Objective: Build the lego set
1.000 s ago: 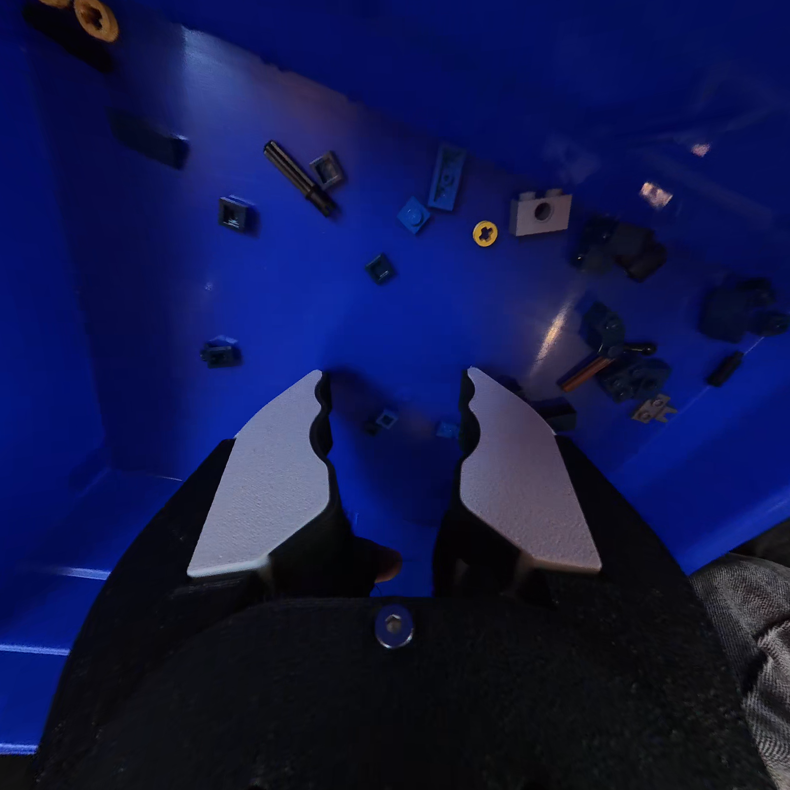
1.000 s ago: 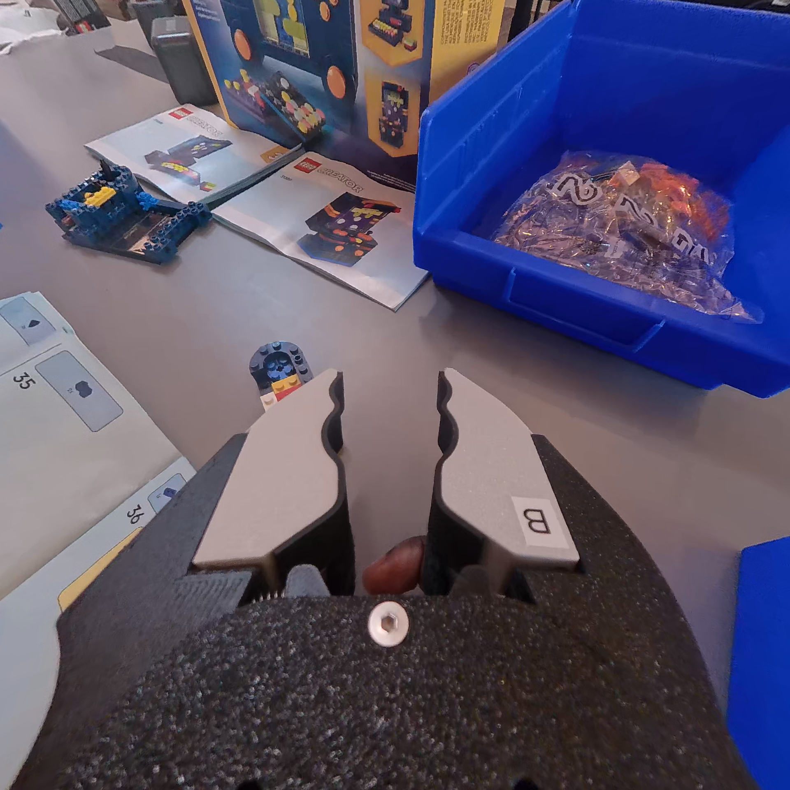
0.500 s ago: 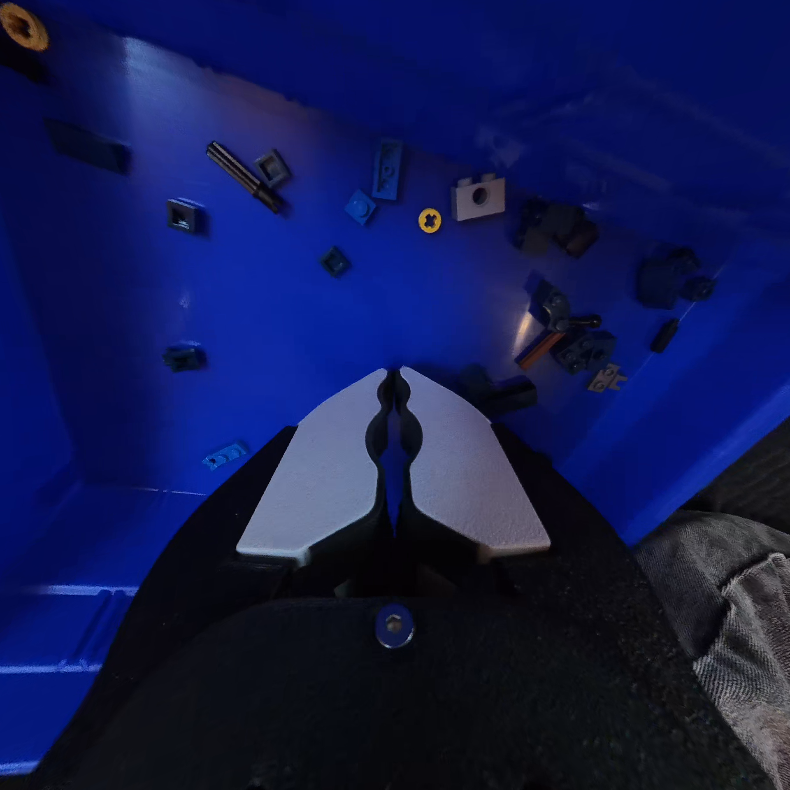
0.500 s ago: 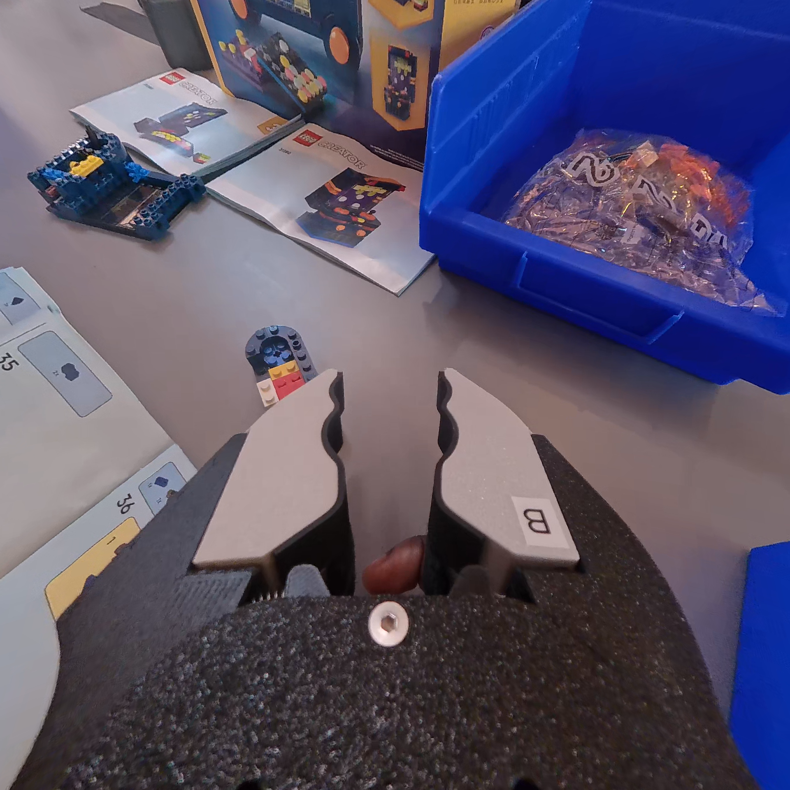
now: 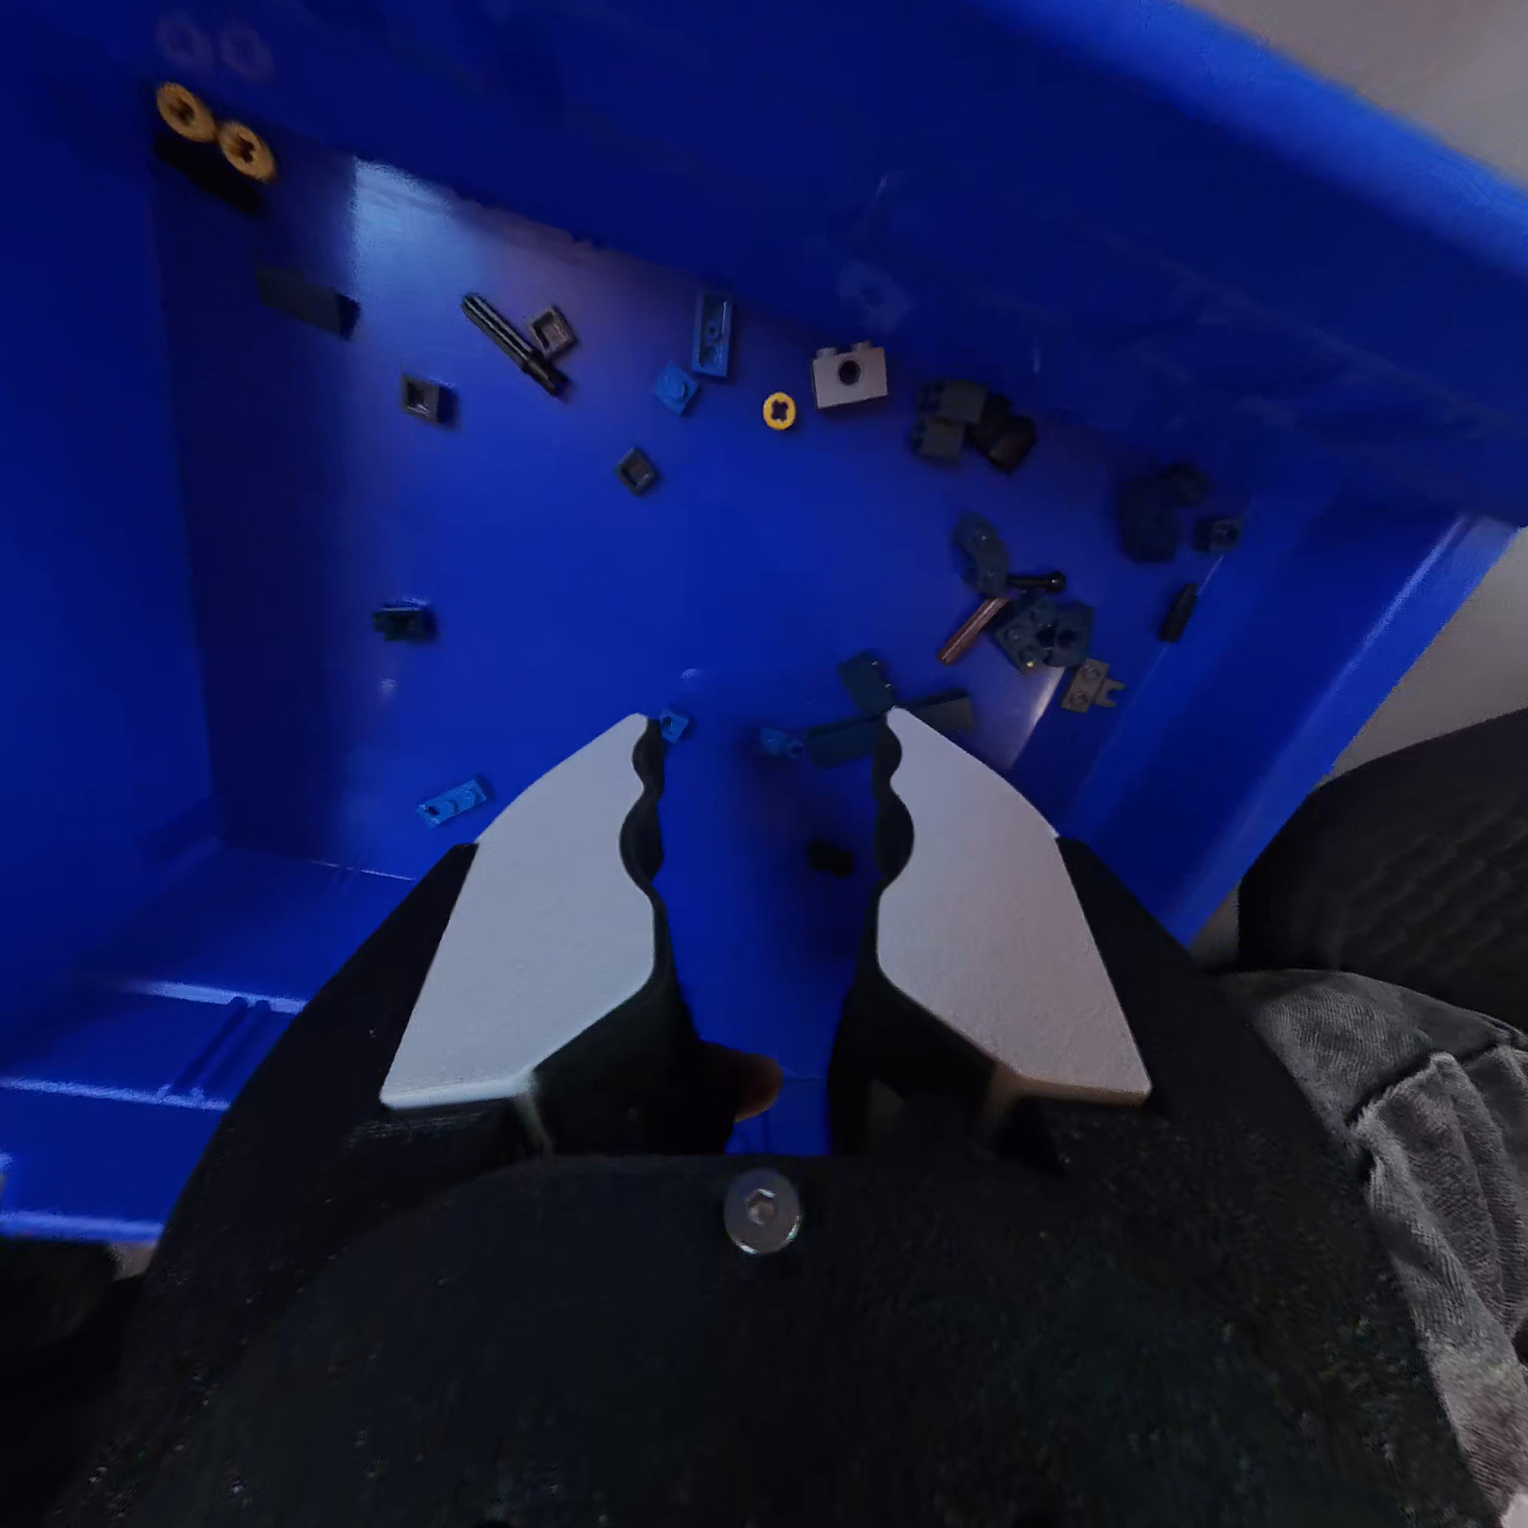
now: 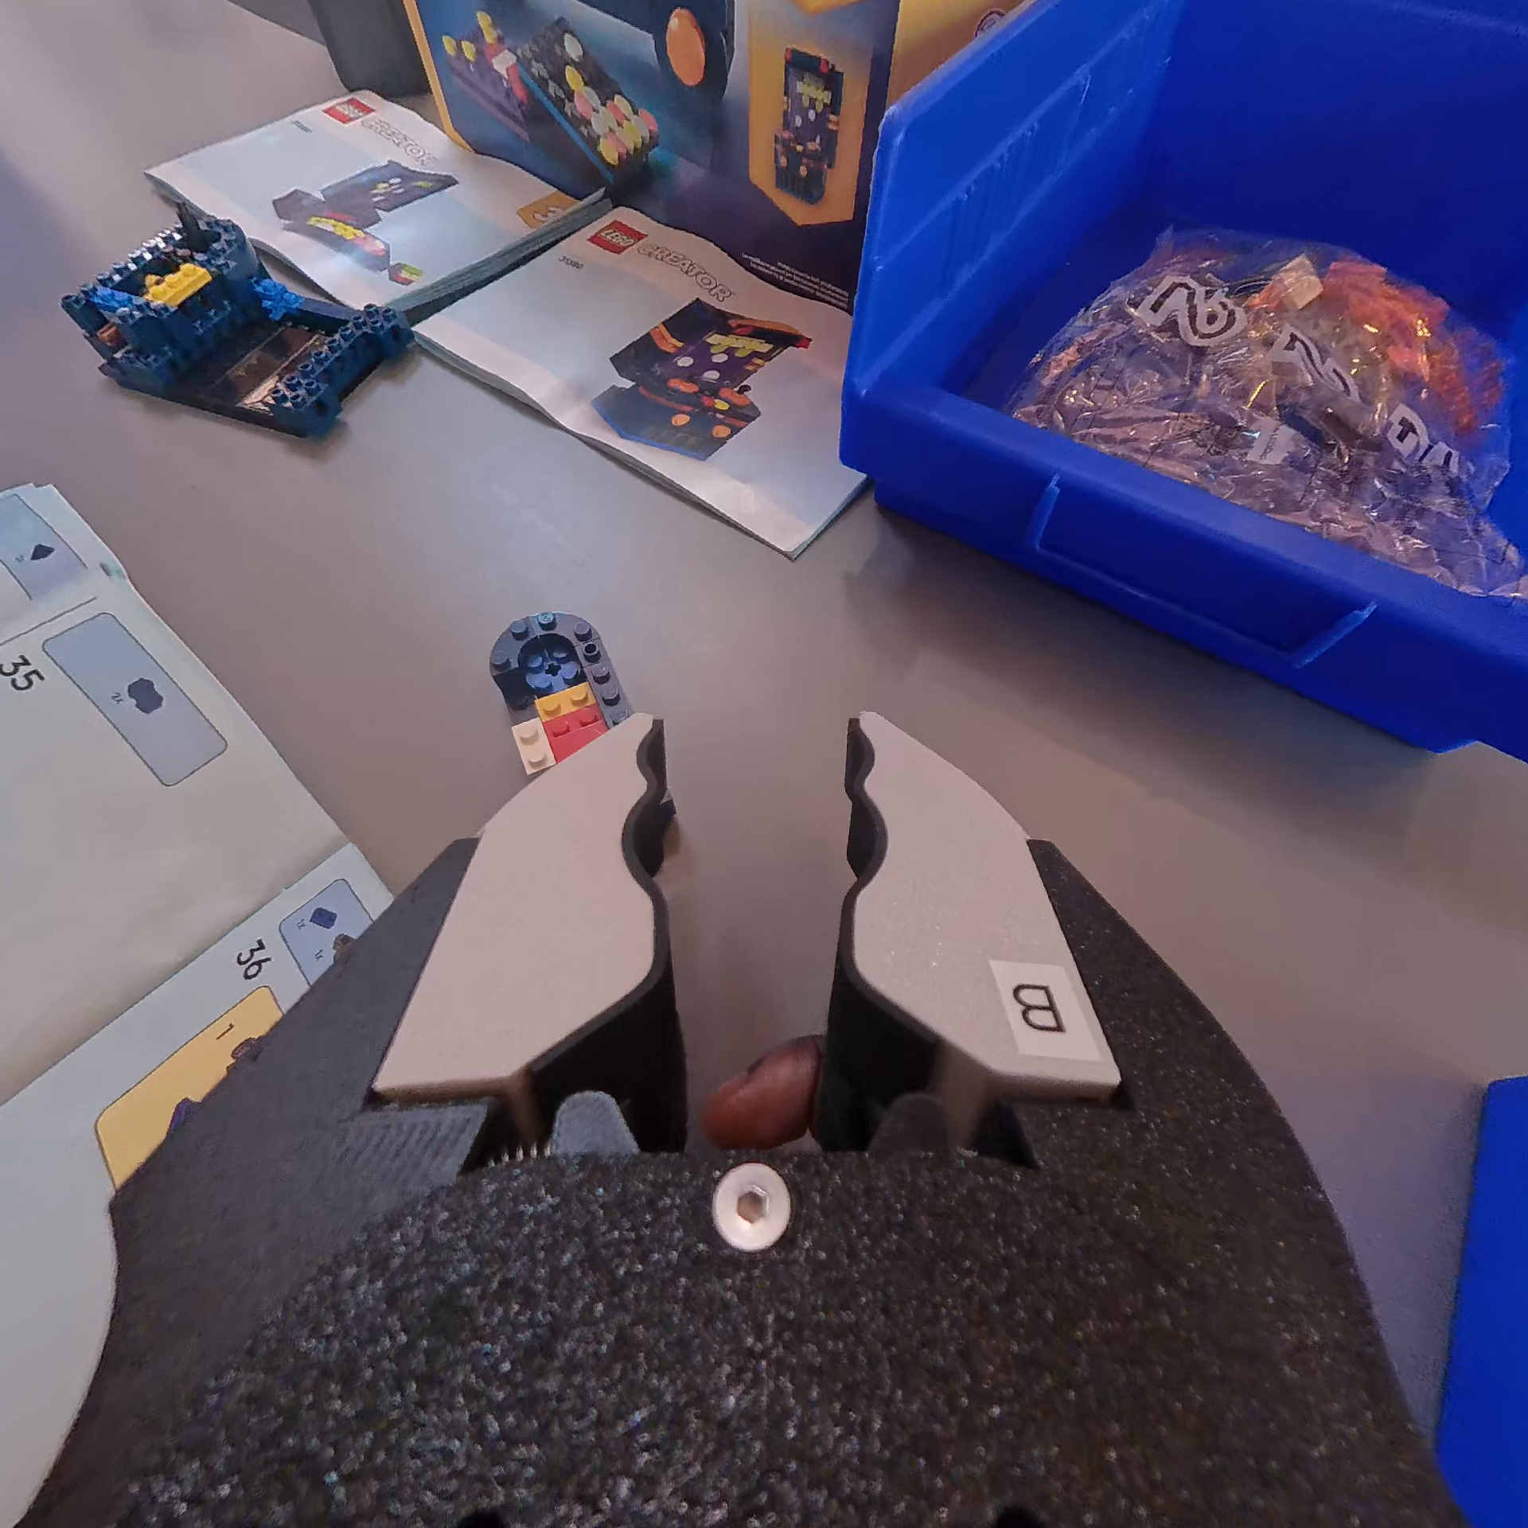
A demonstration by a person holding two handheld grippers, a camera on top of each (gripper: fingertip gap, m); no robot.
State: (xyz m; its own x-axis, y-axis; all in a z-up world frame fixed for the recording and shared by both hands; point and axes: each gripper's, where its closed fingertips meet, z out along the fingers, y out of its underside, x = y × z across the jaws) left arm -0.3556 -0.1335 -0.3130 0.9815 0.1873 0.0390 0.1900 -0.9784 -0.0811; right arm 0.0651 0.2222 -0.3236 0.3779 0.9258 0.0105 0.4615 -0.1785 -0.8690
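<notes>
My left gripper (image 5: 765, 728) hangs open inside a blue bin (image 5: 496, 595), above its floor, with nothing between the pads. Several small loose bricks lie scattered on the floor. A small blue piece (image 5: 674, 723) lies by the left fingertip, another small blue piece (image 5: 781, 742) and a dark flat piece (image 5: 843, 736) by the right fingertip, and a small black piece (image 5: 829, 857) shows between the fingers. My right gripper (image 6: 754, 728) is open and empty over the grey table (image 6: 827, 628). A small arched brick assembly (image 6: 558, 690) in dark blue, yellow, red and white lies just left of its left fingertip.
A second blue bin (image 6: 1157, 529) with a clear bag of parts (image 6: 1290, 397) stands at the right. Instruction booklets (image 6: 661, 364), a product box (image 6: 661, 91) and a dark blue partial build (image 6: 223, 322) lie behind. An open booklet (image 6: 124, 794) lies at left.
My left gripper shut on nothing half a second ago and has opened again, drawn back a little higher in the bin. My right gripper has drifted slightly, its jaws unchanged.
</notes>
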